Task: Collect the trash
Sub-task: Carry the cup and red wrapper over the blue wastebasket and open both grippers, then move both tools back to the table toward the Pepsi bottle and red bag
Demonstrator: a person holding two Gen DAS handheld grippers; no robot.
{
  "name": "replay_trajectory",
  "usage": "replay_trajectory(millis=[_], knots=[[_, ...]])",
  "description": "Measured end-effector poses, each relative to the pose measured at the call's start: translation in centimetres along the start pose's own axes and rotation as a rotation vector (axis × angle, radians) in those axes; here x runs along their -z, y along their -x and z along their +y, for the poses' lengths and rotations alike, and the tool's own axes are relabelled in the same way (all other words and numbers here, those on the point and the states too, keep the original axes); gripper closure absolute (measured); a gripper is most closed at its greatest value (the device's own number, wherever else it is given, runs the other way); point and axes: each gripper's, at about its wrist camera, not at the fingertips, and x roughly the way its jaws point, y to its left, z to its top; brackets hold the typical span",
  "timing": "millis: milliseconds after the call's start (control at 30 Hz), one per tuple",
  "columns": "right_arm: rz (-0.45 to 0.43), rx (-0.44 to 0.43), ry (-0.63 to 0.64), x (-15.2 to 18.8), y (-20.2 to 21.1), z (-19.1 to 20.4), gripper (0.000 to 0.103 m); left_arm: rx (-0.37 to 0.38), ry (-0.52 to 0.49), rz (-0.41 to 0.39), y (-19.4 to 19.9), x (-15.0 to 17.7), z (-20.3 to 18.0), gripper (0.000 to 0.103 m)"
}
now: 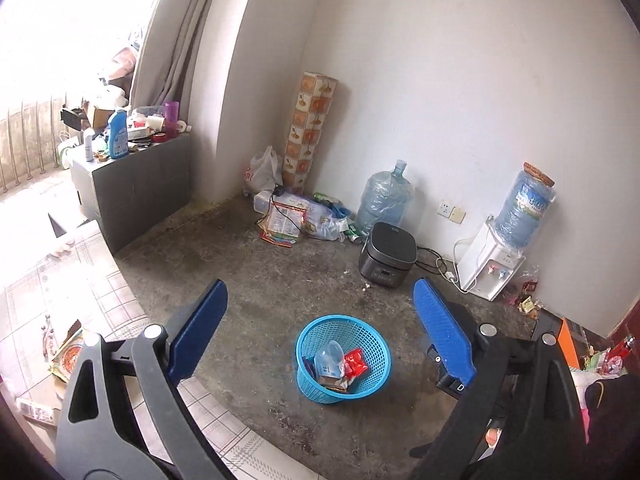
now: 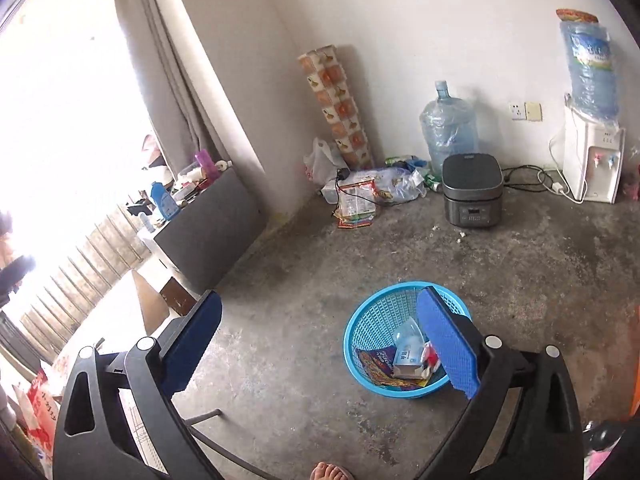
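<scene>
The concrete floor is taking most of both views, and the blue basket is standing on it, alone in the middle, well apart from the wall. Two big water bottles are showing: one is standing on the floor and one is sitting upside down on the white dispenser. One grey rice cooker is standing just beside the floor bottle. One pile of wrappers and bags is lying in the corner, near the patterned roll.

Inside the basket one clear bottle, one red packet and one printed wrapper are lying (more pieces may be hiding under them).

The left tool is hanging above the basket with its jaws spread wide and nothing between them. The right tool is also gaping wide and carrying nothing; its right pad is covering part of the basket rim in its own view.

The risks, as I judge: the light basket is easily tipping if a finger is knocking its rim, and thin wrappers are slipping from the pads. The cooker cable could be catching a tool reaching toward the wall.
</scene>
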Motion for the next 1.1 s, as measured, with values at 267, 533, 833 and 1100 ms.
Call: replay_trajectory(millis=[267, 533, 833, 1100], knots=[[-0.094, -0.088, 0.184, -0.5, 5.0, 8.4, 0.007, -0.18, 0.062, -0.149, 12.7, 2.0, 6.2, 0.012], [-0.091, -0.262, 0.29, -0.7, 7.6, 15.7, 0.007, -0.39, 0.14, -0.238, 24.0, 4.3, 14.3, 0.012], [0.094, -0.449, 0.256, 0.2, 6.1, 21.0, 0.007, -0.639, 0.306, -0.303, 32.6, 8.9, 22.8, 0.012], [0.349, -0.608, 0.284, 3.5, 0.9, 29.0, 0.007, -0.681, 0.507, -0.26, 34.3, 14.5, 30.0, 0.012]])
